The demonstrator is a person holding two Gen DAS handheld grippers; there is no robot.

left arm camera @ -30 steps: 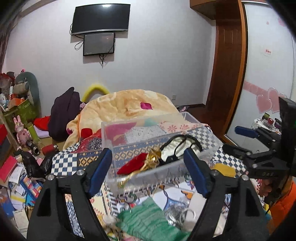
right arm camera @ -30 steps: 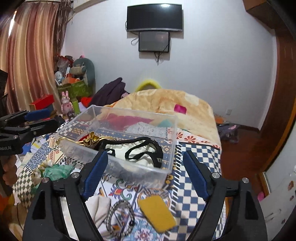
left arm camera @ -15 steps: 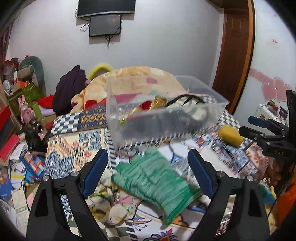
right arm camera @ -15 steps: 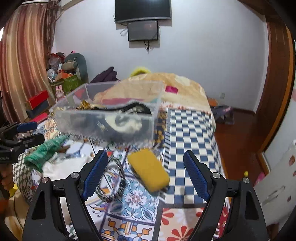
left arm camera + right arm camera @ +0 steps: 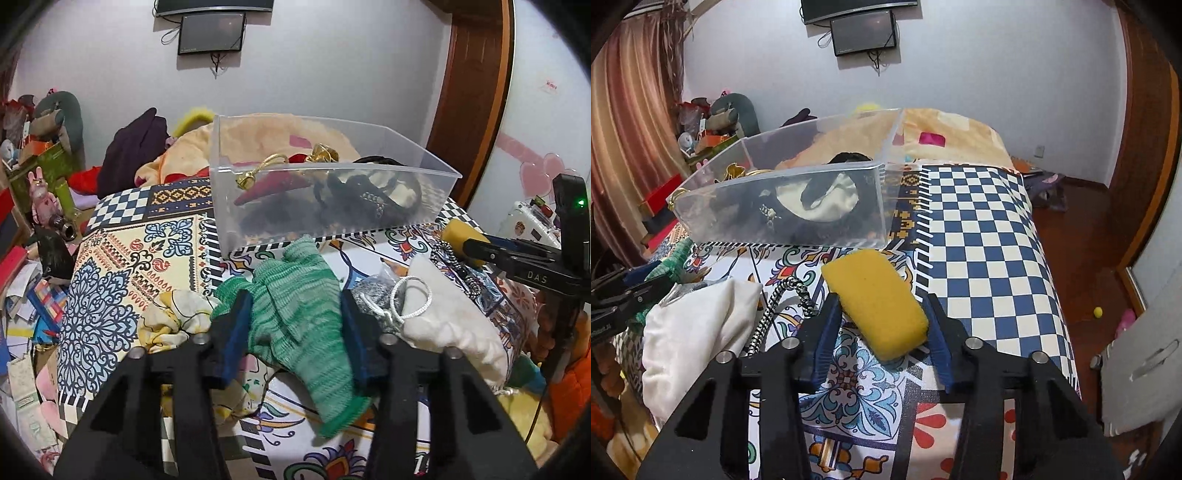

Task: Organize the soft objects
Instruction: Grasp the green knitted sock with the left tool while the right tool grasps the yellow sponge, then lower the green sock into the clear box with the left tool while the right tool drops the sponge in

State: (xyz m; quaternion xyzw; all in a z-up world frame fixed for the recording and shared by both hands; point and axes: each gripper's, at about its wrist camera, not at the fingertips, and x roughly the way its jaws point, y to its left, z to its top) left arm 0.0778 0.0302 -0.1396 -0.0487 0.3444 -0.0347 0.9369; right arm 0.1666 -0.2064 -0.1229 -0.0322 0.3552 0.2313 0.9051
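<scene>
A green knitted glove (image 5: pixel 299 314) lies on the patterned table. My left gripper (image 5: pixel 295 317) has closed its blue pads onto both sides of it. A yellow sponge (image 5: pixel 875 301) lies on the table in the right wrist view, and my right gripper (image 5: pixel 881 319) has its pads pressed against the sponge's two sides. The sponge also shows in the left wrist view (image 5: pixel 456 234). A clear plastic box (image 5: pixel 325 177) behind both items holds a red pouch, gold trinkets and a black-and-cream bag. The box also shows in the right wrist view (image 5: pixel 786 199).
A cream drawstring pouch (image 5: pixel 447 321) and a braided cord (image 5: pixel 775 306) lie between the grippers. A yellow-print cloth (image 5: pixel 170 317) lies left of the glove. A blanket-covered bed (image 5: pixel 949 136) stands behind. Clutter fills the floor at left (image 5: pixel 26 258).
Both grippers came down from above the box to the table. The left one closed on the green glove and the right one closed on the yellow sponge.
</scene>
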